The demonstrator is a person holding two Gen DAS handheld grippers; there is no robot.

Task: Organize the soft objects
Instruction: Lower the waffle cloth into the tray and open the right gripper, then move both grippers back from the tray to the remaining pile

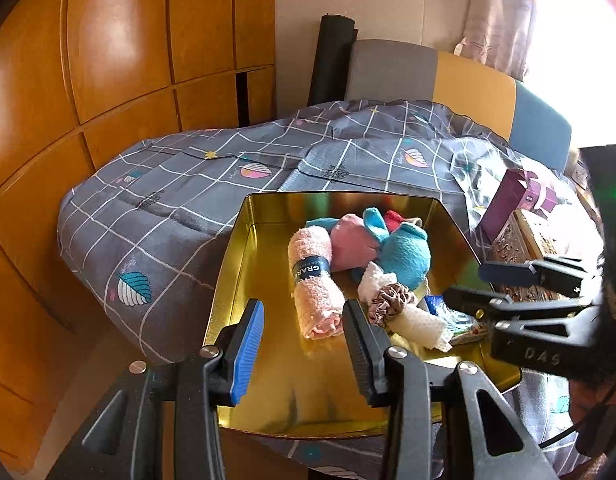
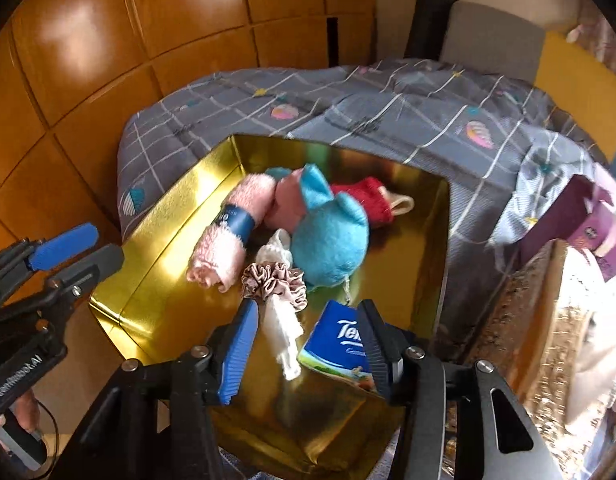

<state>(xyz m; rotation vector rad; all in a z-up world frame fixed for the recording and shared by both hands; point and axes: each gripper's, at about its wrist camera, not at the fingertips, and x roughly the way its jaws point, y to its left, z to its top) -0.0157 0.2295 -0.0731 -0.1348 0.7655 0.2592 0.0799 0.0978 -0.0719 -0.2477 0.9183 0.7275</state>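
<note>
Gold-coloured metal forms the open tin [image 2: 156, 236] that holds the soft objects; it rests on a grey checked quilt [image 1: 156, 208]. Inside it I record a pink rolled towel [image 2: 228, 236], a blue plush toy [image 2: 332, 240], a red knitted piece [image 2: 368, 198], a beige scrunchie [image 2: 274, 284], a white mesh cloth [image 2: 282, 332] and a blue tissue pack [image 2: 338, 342].

The deciding relation: the tissue pack lies directly ahead of the right hand-held gripper [image 2: 308, 344], between its two fingers, in the tin's near right corner. The pack leans against the dark right finger, tilted, its long axis running roughly along the fingers. The blue-padded left finger stands clear of it, with the white mesh cloth in the gap. I therefore read these jaws as parted and gripping nothing.

The left hand-held gripper [image 1: 304, 344] hangs over the tin's near left part, jaws partly open and empty, pitched downward. The pink towel lies just beyond its fingertips, its long axis pointing roughly towards the gripper.

The right hand is plainly the nearer to the tissue pack; the left is nearer to the towel. In my judgement the pack is already in place, and the right hand-held gripper's next move is to draw back without dragging the mesh cloth.
</note>
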